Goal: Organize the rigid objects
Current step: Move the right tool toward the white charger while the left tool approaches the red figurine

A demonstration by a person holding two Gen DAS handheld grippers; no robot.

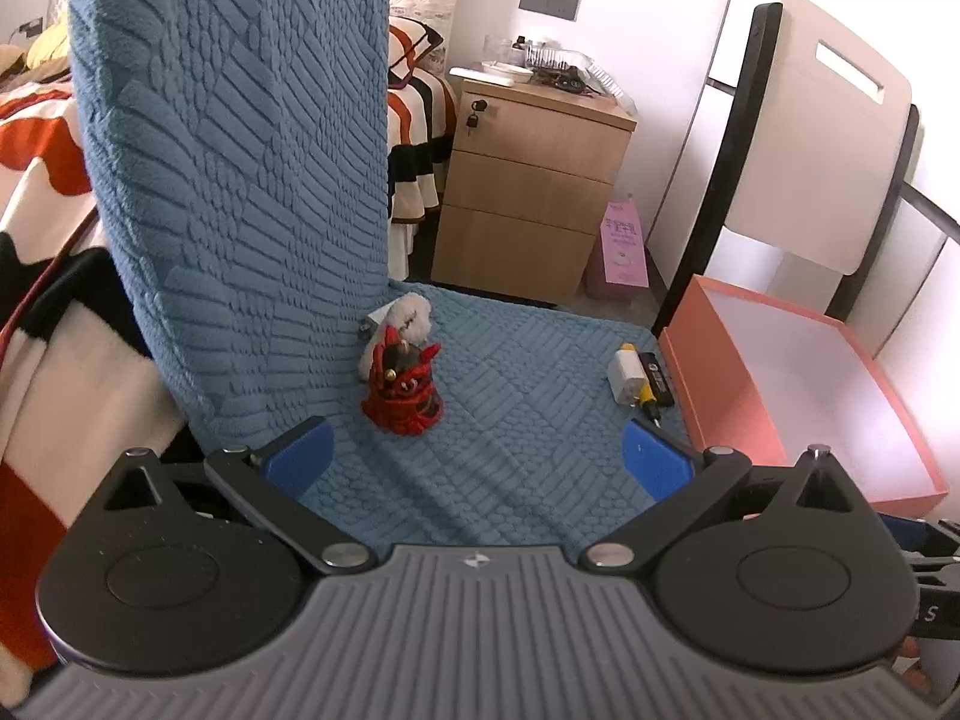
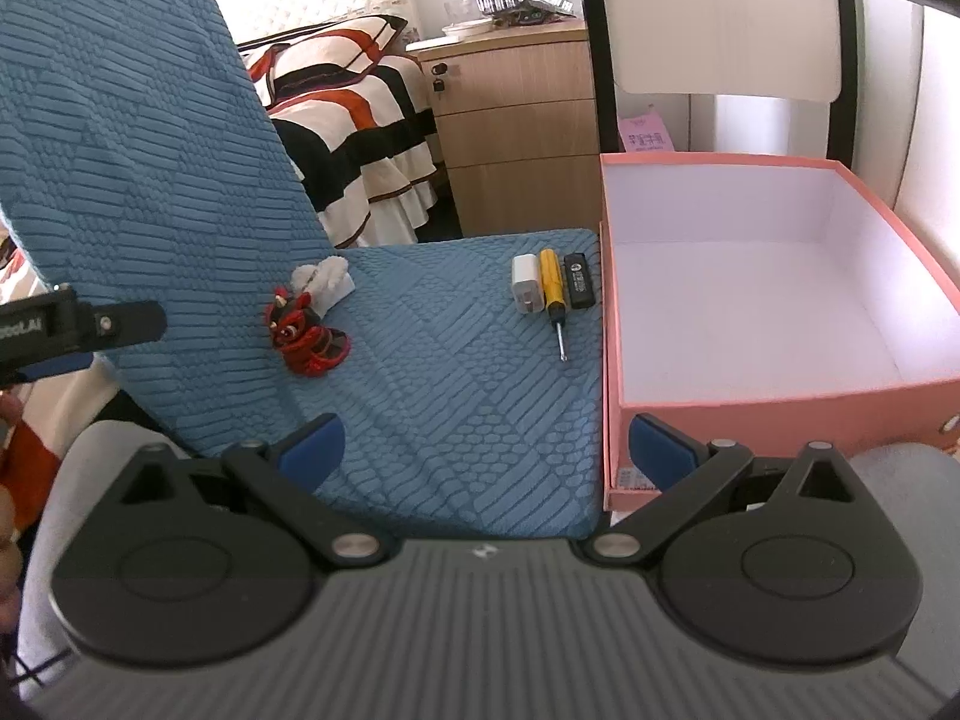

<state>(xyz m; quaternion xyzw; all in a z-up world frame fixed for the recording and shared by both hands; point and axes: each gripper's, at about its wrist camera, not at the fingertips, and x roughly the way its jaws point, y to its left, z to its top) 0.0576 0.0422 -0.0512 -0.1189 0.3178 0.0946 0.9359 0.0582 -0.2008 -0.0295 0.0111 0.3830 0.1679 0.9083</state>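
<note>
On the blue-covered chair seat (image 2: 456, 372) stand a red dragon figurine (image 1: 403, 391) (image 2: 306, 333) and a white fluffy toy (image 1: 403, 318) (image 2: 324, 279) behind it. Near the seat's right edge lie a white charger (image 1: 624, 373) (image 2: 527, 285), a yellow screwdriver (image 1: 643, 393) (image 2: 553, 291) and a black stick-shaped device (image 1: 657, 379) (image 2: 579, 282). An empty pink box (image 1: 798, 396) (image 2: 774, 300) sits to the right. My left gripper (image 1: 477, 459) is open and empty above the seat's front. My right gripper (image 2: 486, 450) is open and empty, near the box's front left corner.
A wooden drawer cabinet (image 1: 528, 180) (image 2: 510, 120) stands behind the chair, with small items on top. A bed with a striped blanket (image 2: 354, 138) is at the left. A white chair back (image 1: 822, 138) (image 2: 720, 18) rises behind the box. The left gripper's side (image 2: 78, 330) shows at left.
</note>
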